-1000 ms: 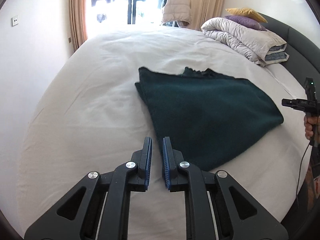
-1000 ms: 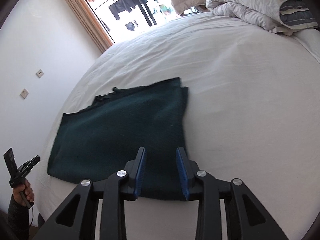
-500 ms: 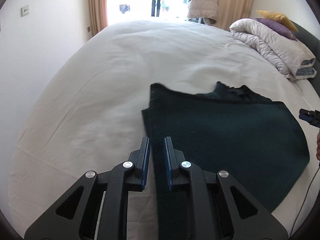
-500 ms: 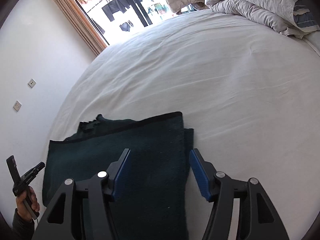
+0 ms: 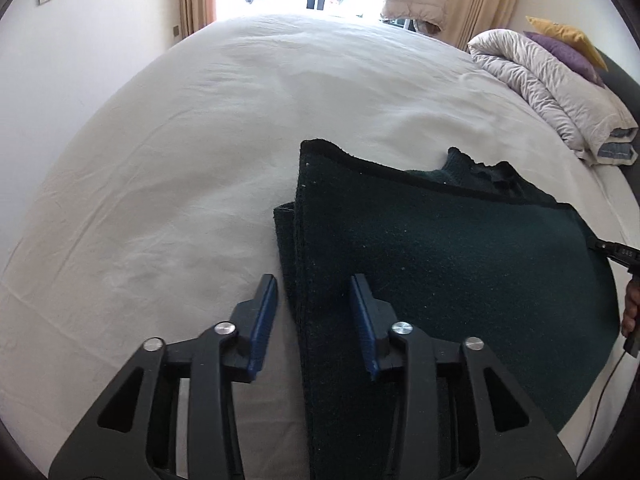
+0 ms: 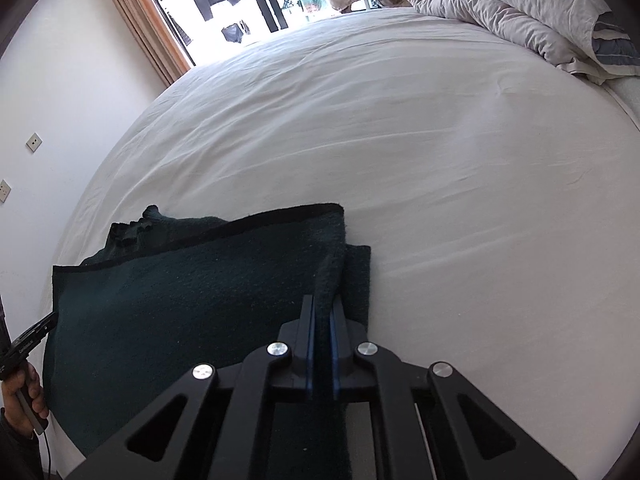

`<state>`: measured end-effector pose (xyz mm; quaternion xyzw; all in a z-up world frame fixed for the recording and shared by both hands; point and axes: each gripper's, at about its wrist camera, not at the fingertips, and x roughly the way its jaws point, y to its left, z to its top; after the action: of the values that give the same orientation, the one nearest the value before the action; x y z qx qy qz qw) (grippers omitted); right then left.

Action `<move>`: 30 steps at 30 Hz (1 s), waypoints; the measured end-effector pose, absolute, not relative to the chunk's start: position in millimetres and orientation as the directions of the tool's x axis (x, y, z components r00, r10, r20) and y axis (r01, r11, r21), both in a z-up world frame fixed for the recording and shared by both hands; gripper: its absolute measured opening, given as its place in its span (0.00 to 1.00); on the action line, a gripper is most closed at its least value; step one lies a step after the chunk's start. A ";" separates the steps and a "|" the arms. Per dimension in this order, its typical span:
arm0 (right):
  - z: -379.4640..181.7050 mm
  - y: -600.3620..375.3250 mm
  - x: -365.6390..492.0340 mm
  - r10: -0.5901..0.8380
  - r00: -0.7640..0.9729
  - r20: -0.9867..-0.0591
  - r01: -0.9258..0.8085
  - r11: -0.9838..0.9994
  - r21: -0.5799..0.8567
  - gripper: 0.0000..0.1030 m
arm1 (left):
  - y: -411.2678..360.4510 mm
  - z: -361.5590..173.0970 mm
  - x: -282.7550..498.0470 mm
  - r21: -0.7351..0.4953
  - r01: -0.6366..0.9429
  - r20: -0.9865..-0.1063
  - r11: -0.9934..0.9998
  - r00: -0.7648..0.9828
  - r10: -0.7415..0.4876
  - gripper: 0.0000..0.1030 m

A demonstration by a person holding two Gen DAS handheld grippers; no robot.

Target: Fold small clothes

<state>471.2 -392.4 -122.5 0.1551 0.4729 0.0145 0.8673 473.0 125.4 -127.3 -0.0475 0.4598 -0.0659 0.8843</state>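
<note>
A dark green knitted garment (image 5: 440,280) lies flat on the white bed (image 5: 180,152), part-folded, with doubled layers at both side edges. My left gripper (image 5: 312,284) hangs low over its left edge. Its jaws are opening, the doubled edge runs between them, and the blue pads (image 5: 262,320) stand clear of the cloth. In the right wrist view my right gripper (image 6: 323,304) is closing on the right edge of the garment (image 6: 180,300), and a ridge of cloth is pinched up between its pads. Each view catches the other gripper's tip and a hand at its border.
A rumpled grey duvet (image 5: 552,92) is heaped at the head of the bed, with a purple pillow (image 5: 568,52) and a yellow one behind it. A beige jacket (image 5: 412,0) hangs by the bright window. White sheet (image 6: 440,160) stretches beyond the garment.
Both grippers came down closer to the garment's side edges. The left jaws widened around the left edge. The right jaws spread wide, then shut on the right edge.
</note>
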 end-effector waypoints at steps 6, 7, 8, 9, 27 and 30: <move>-125.6 -389.5 471.0 0.145 0.564 -0.813 0.144 0.952 0.270 0.06 | 130.3 -130.3 472.9 -0.169 0.077 -0.793 0.983 0.582 -0.182 0.08; -124.9 -389.8 470.8 0.140 0.567 -0.812 0.147 0.953 0.267 0.05 | 129.3 -130.5 471.8 -0.159 0.080 -0.792 0.984 0.585 -0.176 0.08; -124.0 -390.5 470.3 0.133 0.570 -0.811 0.151 0.953 0.262 0.05 | 127.4 -131.3 471.7 -0.150 0.080 -0.792 0.985 0.587 -0.168 0.08; -122.7 -390.5 469.9 0.122 0.578 -0.807 0.159 0.953 0.258 0.05 | 126.1 -132.4 471.9 -0.146 0.077 -0.792 0.986 0.589 -0.163 0.08; -99.2 -399.2 441.4 0.079 0.656 -0.751 0.228 0.928 0.296 0.35 | 146.7 -121.6 450.6 -0.235 0.003 -0.748 0.972 0.638 -0.183 0.11; -82.3 -375.9 435.0 0.175 0.699 -0.693 0.151 0.912 0.382 0.37 | 126.5 -83.6 438.3 -0.135 0.051 -0.688 0.990 0.714 -0.131 0.11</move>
<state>435.0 -375.9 -82.3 0.2100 0.3879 0.0066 0.8974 438.3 126.5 -83.6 -0.0530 0.3752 -0.0493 0.9241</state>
